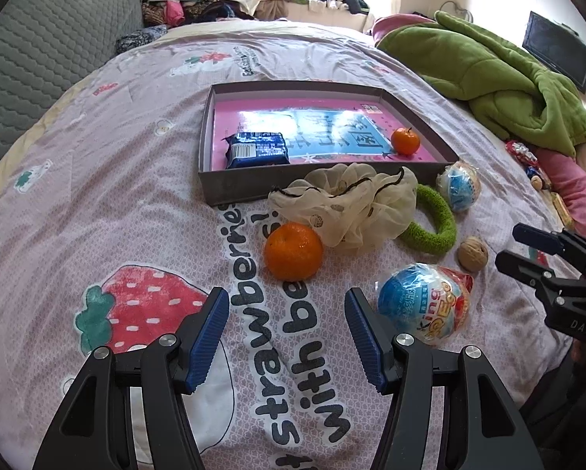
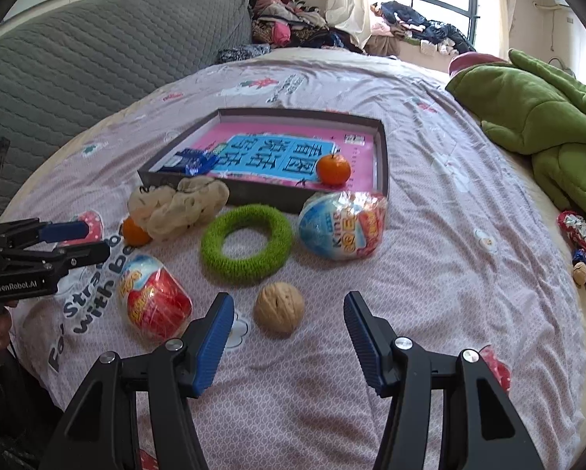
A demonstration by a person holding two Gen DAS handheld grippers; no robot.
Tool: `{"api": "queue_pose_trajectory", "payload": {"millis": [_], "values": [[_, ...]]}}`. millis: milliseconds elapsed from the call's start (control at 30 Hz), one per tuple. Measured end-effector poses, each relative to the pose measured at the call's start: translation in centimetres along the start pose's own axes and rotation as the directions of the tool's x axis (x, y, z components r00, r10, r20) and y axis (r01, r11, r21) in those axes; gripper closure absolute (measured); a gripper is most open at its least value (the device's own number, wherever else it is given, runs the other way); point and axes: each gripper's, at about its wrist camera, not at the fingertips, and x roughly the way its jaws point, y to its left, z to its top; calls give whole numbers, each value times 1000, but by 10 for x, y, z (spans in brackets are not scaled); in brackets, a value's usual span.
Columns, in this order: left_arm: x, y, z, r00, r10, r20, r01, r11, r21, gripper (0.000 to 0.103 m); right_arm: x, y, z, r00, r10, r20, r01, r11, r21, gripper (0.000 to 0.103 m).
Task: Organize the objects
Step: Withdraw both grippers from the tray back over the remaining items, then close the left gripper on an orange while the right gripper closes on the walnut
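Note:
A grey tray (image 1: 210, 133) (image 2: 383, 149) on the bed holds a blue snack packet (image 1: 258, 149) (image 2: 193, 160) and a small orange (image 1: 405, 141) (image 2: 333, 169). In front of it lie a cream scrunchie (image 1: 351, 205) (image 2: 179, 207), a green ring (image 1: 438, 227) (image 2: 247, 243), a larger orange (image 1: 293, 250) (image 2: 135, 232), a walnut (image 1: 472, 253) (image 2: 279, 307) and two wrapped toy eggs (image 1: 426, 305) (image 1: 459, 186) (image 2: 153, 299) (image 2: 341, 225). My left gripper (image 1: 287, 313) is open, just short of the larger orange. My right gripper (image 2: 289, 317) is open around the walnut's near side.
A green blanket (image 1: 508, 78) (image 2: 547, 125) lies at the right. Candy wrappers (image 2: 579, 235) sit by the bed's right edge. A grey quilted headboard (image 1: 38, 58) stands at the left, clothes (image 2: 293, 19) pile behind.

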Motion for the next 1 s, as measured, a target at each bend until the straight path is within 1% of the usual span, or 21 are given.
{"api": "queue_pose_trajectory", "payload": {"millis": [267,600,1000], "values": [[5,0,-1,1000,-3,-14,3,1000,3,40,11,2,-7,999,-2,-45,1,1000,-12,45],[13,0,-2,1000,6,-28,-6,1000,4,40,17,2,-10,998,-6,-62,5,1000,-16,45],[22,6,0,1000,5,-19,-5,1000,-18,40,26,2,-12,998,-12,-63,11,1000,-11,45]]}}
